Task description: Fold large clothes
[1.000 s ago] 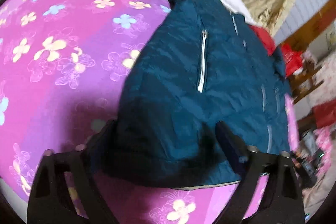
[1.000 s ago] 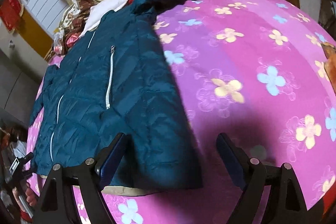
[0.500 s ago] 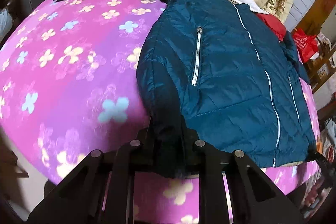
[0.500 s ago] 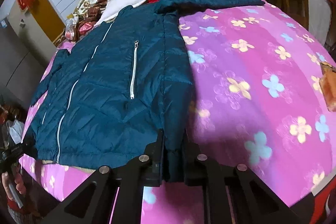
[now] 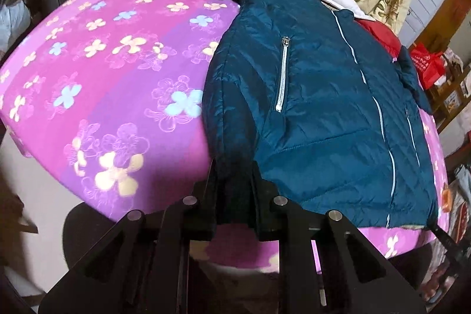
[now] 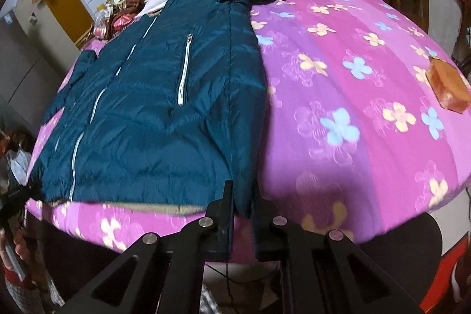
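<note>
Both grippers, open a second ago, had clamped the jacket (image 5: 309,108) hem: left (image 5: 235,187), right (image 6: 243,202), both angled down

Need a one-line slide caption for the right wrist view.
Right gripper fingers pinch the hem corner of a dark teal quilted jacket spread on a purple flowered bedspread.

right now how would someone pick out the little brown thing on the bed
Start from the bed's purple flowered cover in the right wrist view, with the blue jacket spread on one side. Look across to the opposite edge: the small brown box lies alone there, the only hard-cornered thing on the cover.
</note>
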